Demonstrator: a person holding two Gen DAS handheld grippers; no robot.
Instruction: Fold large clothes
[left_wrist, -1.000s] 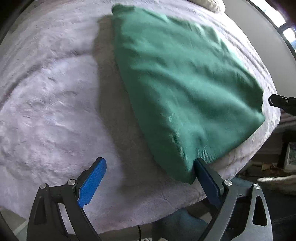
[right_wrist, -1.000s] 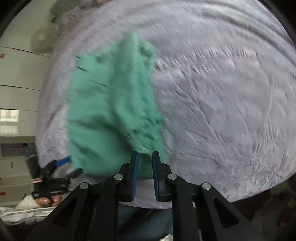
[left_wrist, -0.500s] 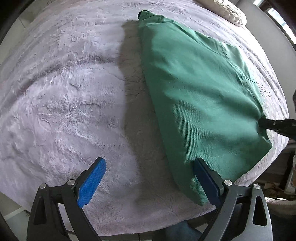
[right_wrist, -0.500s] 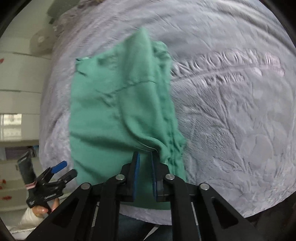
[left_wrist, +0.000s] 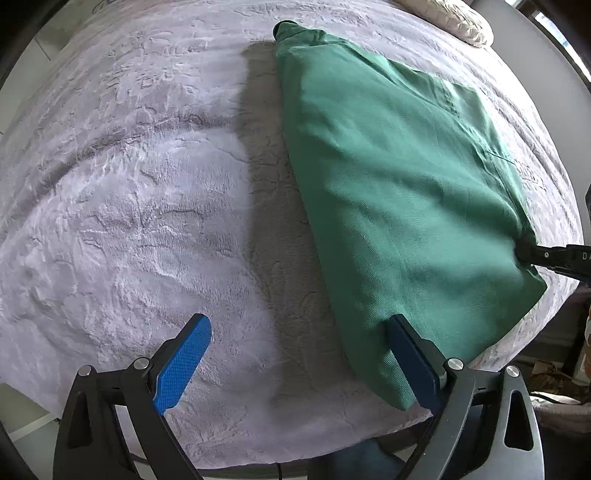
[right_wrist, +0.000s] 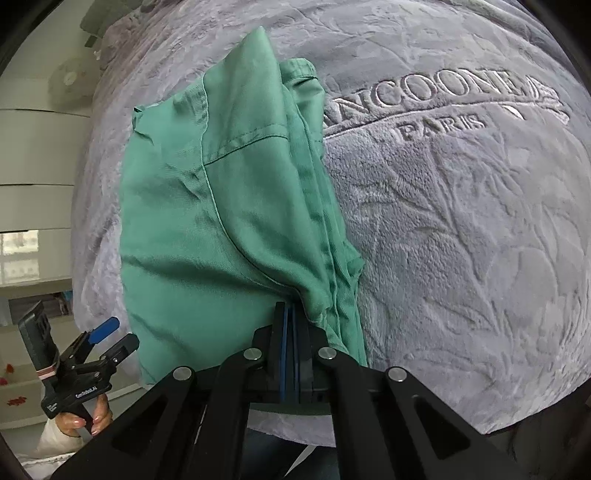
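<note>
The green garment (left_wrist: 399, 192) is lying folded lengthwise on the grey plush blanket (left_wrist: 129, 206) of the bed, its near end reaching the bed's edge. It is looking light, limp and a little slick, so it will likely sag and slide unless it is being taken at a corner or along a seamed edge, where the layers bunch thickly. The right hand-held gripper (right_wrist: 290, 314) is pinching exactly such a bunched near corner, its jaws fully closed on the cloth. The left hand-held gripper (left_wrist: 303, 354) is hanging over the other near corner with jaws spread wide, one blue pad (left_wrist: 410, 354) touching the fabric's edge and nothing clamped. Compared with a second ago, the right jaws have closed from a narrow gap and the garment is lying flatter and straighter.
</note>
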